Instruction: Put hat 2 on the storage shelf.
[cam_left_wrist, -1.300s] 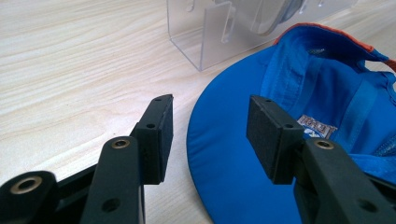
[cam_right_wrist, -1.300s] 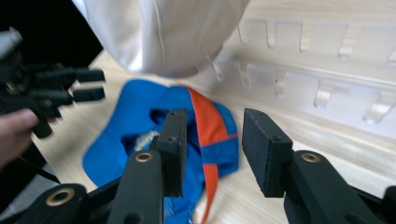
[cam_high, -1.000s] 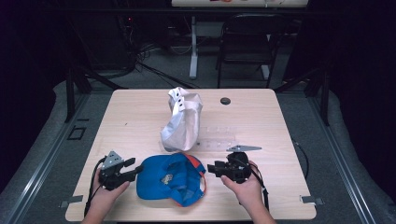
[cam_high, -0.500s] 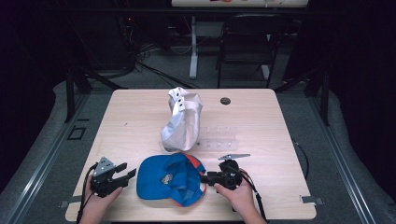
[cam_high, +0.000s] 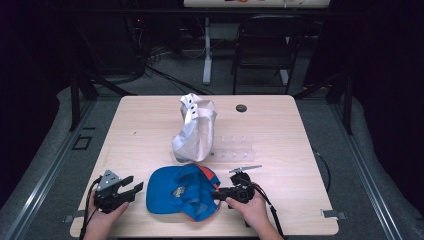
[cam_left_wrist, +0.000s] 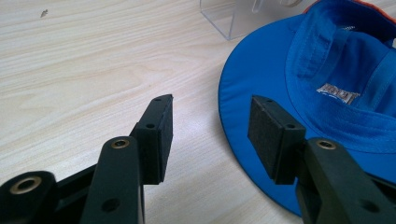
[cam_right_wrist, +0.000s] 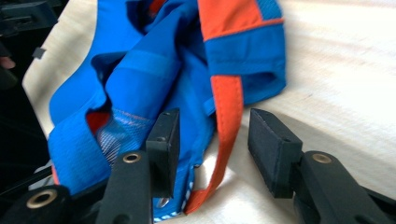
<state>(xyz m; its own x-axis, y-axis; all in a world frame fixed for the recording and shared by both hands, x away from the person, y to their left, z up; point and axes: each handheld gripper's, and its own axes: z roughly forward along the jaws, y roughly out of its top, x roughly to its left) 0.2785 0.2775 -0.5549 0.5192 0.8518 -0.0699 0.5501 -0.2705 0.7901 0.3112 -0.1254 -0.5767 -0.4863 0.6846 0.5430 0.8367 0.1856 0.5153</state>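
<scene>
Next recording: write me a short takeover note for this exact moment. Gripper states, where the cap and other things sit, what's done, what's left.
Left gripper: open, nothing between the jaws, just beside the brim of the blue cap.
Right gripper: open, jaws have just been opening; the cap's orange strap lies between them, not pinched.
Cap lies upside down at the table's near edge. White cap and clear stand sit behind it.
Done: nothing is gripped yet.
Left: probably close on the cap's edges and handle it.

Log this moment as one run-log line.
left gripper: open, beside blue cap brim | right gripper: jaws just opening, orange strap between them, unpressed | white cap: behind, untouched
</scene>
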